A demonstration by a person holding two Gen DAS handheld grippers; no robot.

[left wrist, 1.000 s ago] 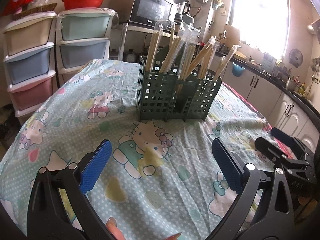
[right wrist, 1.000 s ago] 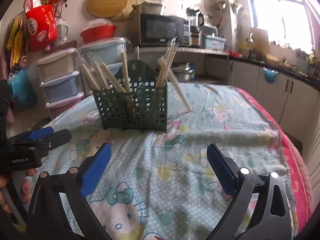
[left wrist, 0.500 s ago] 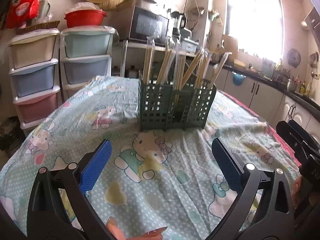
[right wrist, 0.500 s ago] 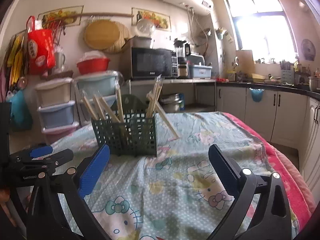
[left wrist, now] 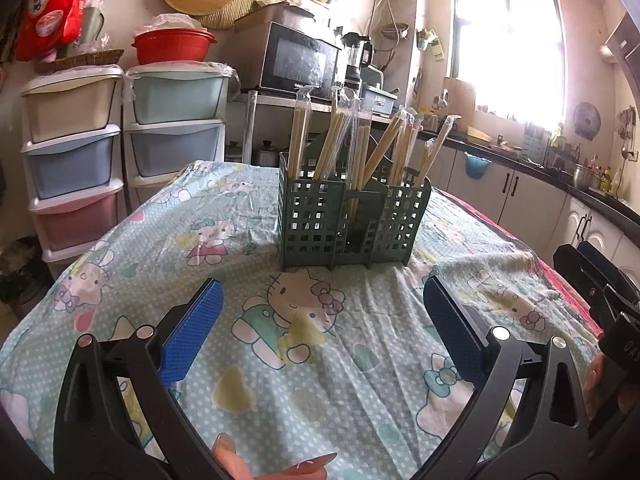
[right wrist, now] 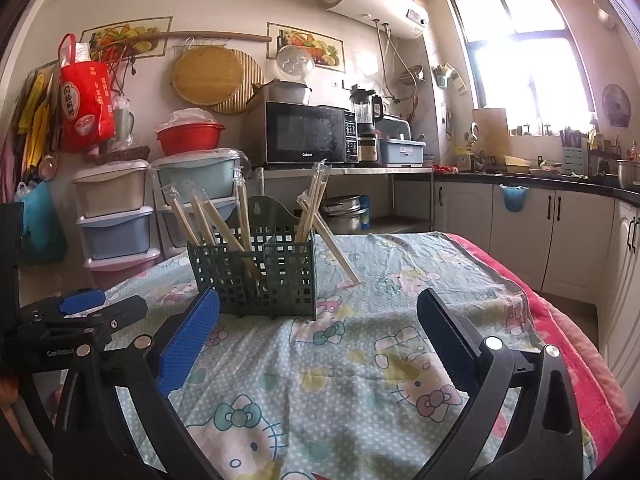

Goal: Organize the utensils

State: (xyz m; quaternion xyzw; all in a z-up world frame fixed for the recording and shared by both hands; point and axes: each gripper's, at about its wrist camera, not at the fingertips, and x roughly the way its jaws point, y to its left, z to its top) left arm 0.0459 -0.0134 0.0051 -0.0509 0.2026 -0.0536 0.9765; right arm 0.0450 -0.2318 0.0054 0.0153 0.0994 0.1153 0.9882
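A dark green lattice utensil caddy (left wrist: 352,220) stands on the table, also in the right wrist view (right wrist: 256,280). Several pairs of wrapped wooden chopsticks (left wrist: 360,140) stand in its compartments; in the right wrist view one pair (right wrist: 336,248) leans out over the right side with its tip near the cloth. My left gripper (left wrist: 320,300) is open and empty, well short of the caddy. My right gripper (right wrist: 318,308) is open and empty, in front of the caddy. Each gripper shows at the edge of the other's view.
The table wears a Hello Kitty cloth (left wrist: 304,360) over a red blanket edge (right wrist: 560,320). Plastic drawer towers (left wrist: 72,160) stand far left. A microwave (right wrist: 304,136) sits on a shelf behind. White cabinets and a counter (right wrist: 540,216) run along the right.
Both grippers have drawn back and tilted up, so the caddy sits farther away and more of the wall shows. Both stay open and empty.
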